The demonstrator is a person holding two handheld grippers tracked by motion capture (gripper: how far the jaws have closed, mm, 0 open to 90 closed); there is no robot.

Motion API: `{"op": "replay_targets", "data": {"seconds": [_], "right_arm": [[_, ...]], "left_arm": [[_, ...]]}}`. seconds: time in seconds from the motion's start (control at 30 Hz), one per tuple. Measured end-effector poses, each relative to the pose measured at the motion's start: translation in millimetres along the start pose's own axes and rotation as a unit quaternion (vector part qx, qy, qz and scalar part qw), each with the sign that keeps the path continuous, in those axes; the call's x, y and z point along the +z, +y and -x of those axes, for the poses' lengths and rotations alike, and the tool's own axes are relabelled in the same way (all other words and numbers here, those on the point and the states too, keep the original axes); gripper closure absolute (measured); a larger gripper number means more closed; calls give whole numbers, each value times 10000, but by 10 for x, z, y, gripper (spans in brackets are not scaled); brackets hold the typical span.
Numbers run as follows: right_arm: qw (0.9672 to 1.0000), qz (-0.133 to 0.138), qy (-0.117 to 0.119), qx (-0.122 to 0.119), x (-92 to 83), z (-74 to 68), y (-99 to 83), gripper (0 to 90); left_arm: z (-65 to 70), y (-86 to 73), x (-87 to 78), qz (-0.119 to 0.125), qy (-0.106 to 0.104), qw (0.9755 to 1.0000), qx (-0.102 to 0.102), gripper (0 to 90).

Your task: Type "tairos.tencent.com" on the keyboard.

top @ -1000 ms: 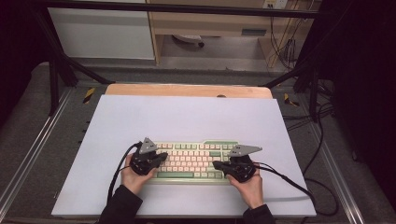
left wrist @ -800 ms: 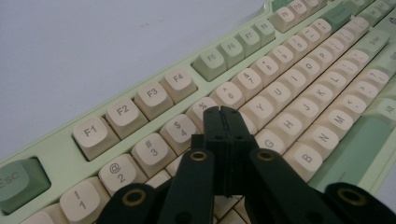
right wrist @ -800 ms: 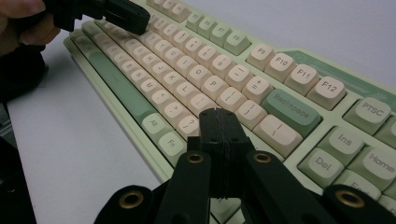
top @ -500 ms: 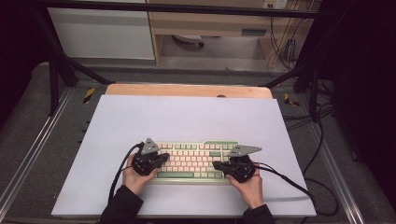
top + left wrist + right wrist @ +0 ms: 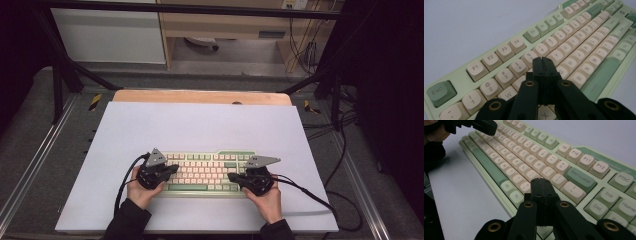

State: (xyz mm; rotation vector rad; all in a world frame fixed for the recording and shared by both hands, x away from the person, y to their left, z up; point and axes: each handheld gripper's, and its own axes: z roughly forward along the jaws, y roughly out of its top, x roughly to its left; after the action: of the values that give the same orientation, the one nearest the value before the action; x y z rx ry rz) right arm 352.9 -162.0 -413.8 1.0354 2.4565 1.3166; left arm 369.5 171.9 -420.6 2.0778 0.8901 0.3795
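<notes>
A pale green keyboard (image 5: 205, 171) with cream and green keys lies near the front of a white mat (image 5: 200, 125). My left gripper (image 5: 172, 169) hovers over the keyboard's left end, jaws pressed together with nothing between them. In the left gripper view its tips (image 5: 543, 60) sit just above the upper letter rows of the keyboard (image 5: 579, 32). My right gripper (image 5: 232, 177) is over the right end, also shut and empty. In the right gripper view its tips (image 5: 541, 181) stand low over the keys left of the Backspace key (image 5: 580, 177), with the left gripper (image 5: 477, 125) farther off.
The mat covers a wooden tabletop (image 5: 200, 96) inside a metal frame. A black cable (image 5: 320, 197) trails right from the right gripper, and another loops off the left gripper (image 5: 122, 187). Most of the mat behind the keyboard is bare.
</notes>
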Motion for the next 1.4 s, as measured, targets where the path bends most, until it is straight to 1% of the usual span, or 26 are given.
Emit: {"op": "replay_targets", "data": {"seconds": [0.13, 0.3, 0.6, 0.77, 0.9, 1.07, 1.23, 1.27, 1.4], "right_arm": [[10000, 32, 8, 7, -3, -2, 3, 900], [10000, 43, -4, 21, -18, 0, 14, 900], [10000, 85, 7, 48, -14, 2, 31, 900], [9999, 136, 15, 102, 17, -13, 68, 900], [9998, 134, 14, 112, 62, -42, 116, 900], [9998, 176, 30, 122, 131, -82, 191, 900], [9998, 162, -2, 64, 251, -132, 272, 900], [9998, 147, -10, 96, 286, -149, 290, 900], [9998, 168, -36, 75, 378, -179, 348, 900]], "left_arm": [[-8, -18, -95, 55, 3, 10000, 24, 900], [-43, -55, -188, 91, 31, 10000, -7, 900], [-108, -193, -321, 32, 94, 9999, -32, 900], [-160, -266, -401, 45, 113, 9999, -94, 900], [-199, -332, -434, 10, 128, 9998, -151, 900], [-230, -370, -478, 69, 124, 9996, -230, 900], [-245, -395, -474, 44, 133, 9996, -248, 900], [-246, -395, -477, 47, 138, 9996, -247, 900], [-250, -398, -488, 78, 138, 9995, -271, 900]]}}
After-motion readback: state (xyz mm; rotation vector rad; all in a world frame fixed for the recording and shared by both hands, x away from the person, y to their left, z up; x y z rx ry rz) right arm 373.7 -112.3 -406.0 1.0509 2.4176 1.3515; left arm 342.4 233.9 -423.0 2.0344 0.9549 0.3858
